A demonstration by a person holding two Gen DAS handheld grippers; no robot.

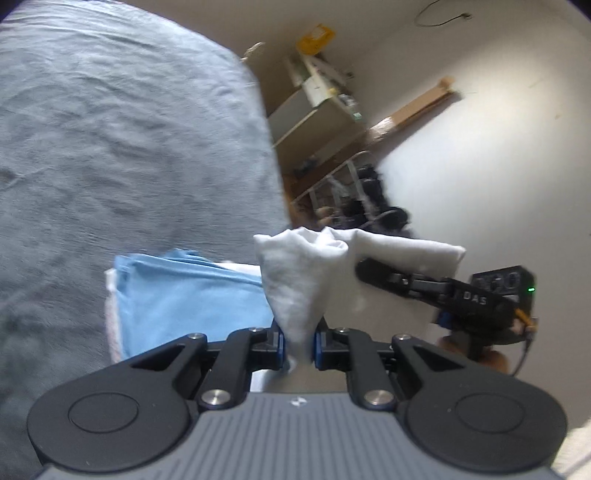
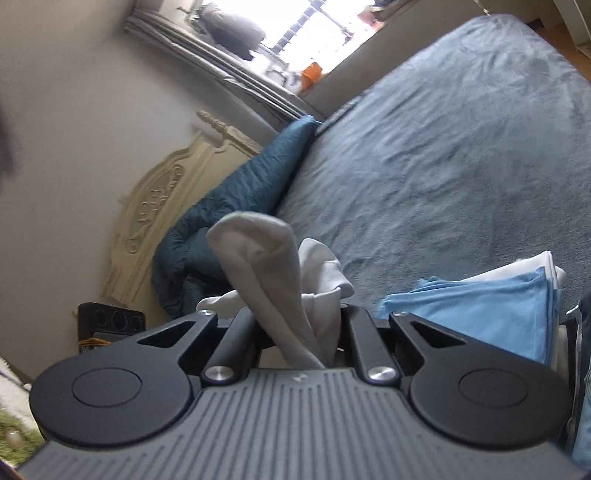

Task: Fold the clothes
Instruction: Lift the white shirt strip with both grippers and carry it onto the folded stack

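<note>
I see a blue-covered bed [image 2: 461,155], a carved cream headboard [image 2: 162,199], pale walls [image 1: 498,129] and a bright window [image 2: 317,26].

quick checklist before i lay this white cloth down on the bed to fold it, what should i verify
1. Left gripper has hold of the white cloth: ok, jaws shut on a gathered bunch of it.
2. Right gripper has hold of the same cloth: ok, fabric is pinched between its jaws.
3. Cloth spread flat between the two grips: not ok, it is bunched and twisted.
4. Bare room on the blue blanket to lay it out: ok, a wide stretch lies free.
5. Folded light blue cloth out of the way: cannot tell, it lies close beside the grippers.
6. Hanging lower part of the white cloth: cannot tell, hidden below the grippers.
</note>
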